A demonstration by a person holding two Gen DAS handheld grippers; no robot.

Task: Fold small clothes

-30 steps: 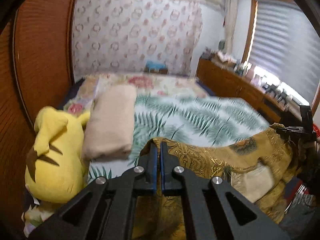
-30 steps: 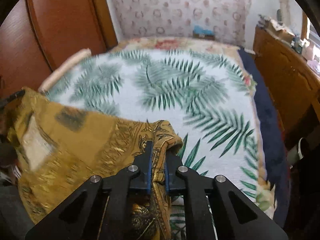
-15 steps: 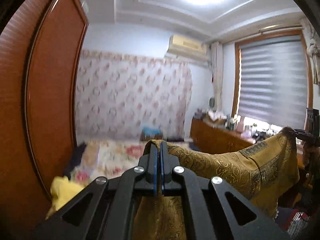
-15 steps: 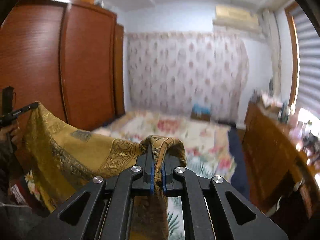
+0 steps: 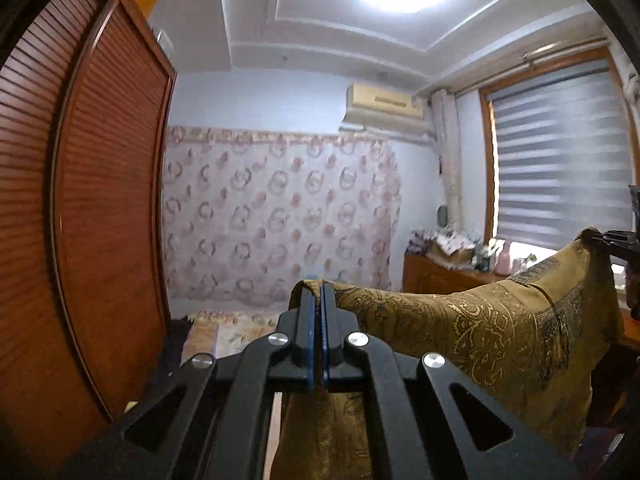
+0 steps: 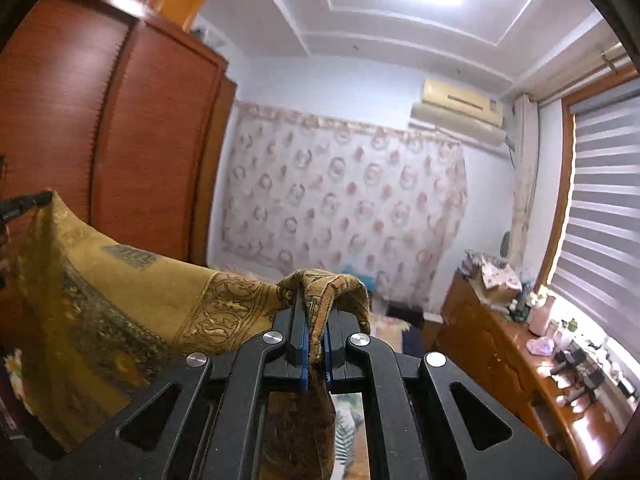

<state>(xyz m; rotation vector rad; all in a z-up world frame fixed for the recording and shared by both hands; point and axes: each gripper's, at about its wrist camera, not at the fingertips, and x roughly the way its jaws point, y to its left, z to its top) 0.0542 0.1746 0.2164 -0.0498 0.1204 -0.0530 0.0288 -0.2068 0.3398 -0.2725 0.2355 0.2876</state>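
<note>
A gold-brown patterned cloth (image 5: 472, 332) hangs in the air, stretched between both grippers. My left gripper (image 5: 318, 292) is shut on one top corner of it, and the fabric drapes down below the fingers. In the left wrist view the cloth runs right to my right gripper (image 5: 612, 238), which pinches the other corner at the frame edge. In the right wrist view my right gripper (image 6: 316, 312) is shut on a bunched corner of the cloth (image 6: 120, 296). The left gripper (image 6: 24, 204) holds the far corner at the left edge.
A red-brown louvred wardrobe (image 5: 88, 208) stands on the left. A floral curtain (image 5: 280, 220) covers the far wall. A wooden dresser (image 6: 520, 356) with small items runs under the window blind (image 6: 604, 220). A strip of the floral bed (image 5: 236, 328) shows below.
Both grippers have risen with the cloth, lifting it off the bed. The views have tilted up from the leaf-print bedspread to the wall, ceiling and lamp.
</note>
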